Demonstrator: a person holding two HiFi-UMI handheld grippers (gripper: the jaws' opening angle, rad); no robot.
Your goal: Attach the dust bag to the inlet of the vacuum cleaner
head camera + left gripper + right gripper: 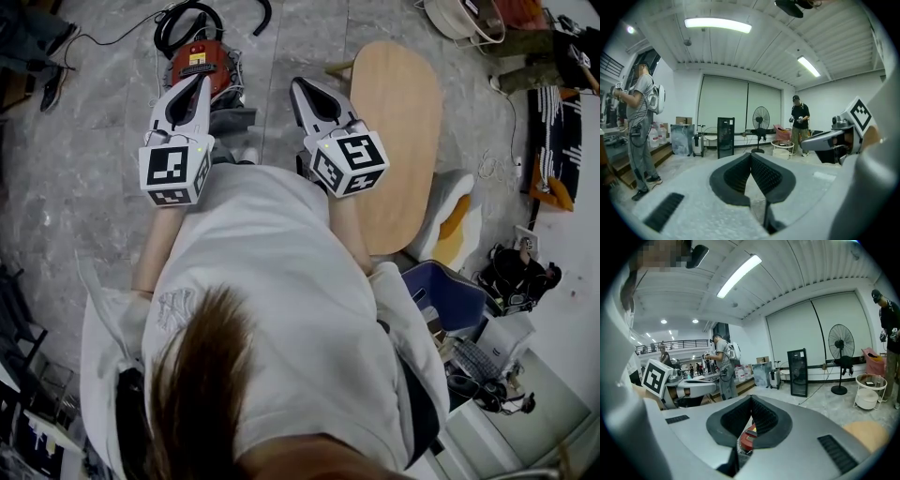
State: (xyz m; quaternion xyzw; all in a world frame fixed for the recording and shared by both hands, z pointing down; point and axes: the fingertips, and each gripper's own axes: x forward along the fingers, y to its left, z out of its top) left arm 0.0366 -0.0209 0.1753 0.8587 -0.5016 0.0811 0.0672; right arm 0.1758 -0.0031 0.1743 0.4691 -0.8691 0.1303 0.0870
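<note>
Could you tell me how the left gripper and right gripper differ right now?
In the head view the left gripper's tip overlaps the vacuum cleaner; the right gripper's tip lies over floor near the wooden table. The right gripper view shows the vacuum cleaner under its jaws; the left gripper's shows floor. Both are shut, empty.

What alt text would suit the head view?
Seen from above, a person in a white shirt holds the grey left gripper and right gripper, both shut and empty, toward a red vacuum cleaner on the grey floor; an oval wooden table stands to their right.
</note>
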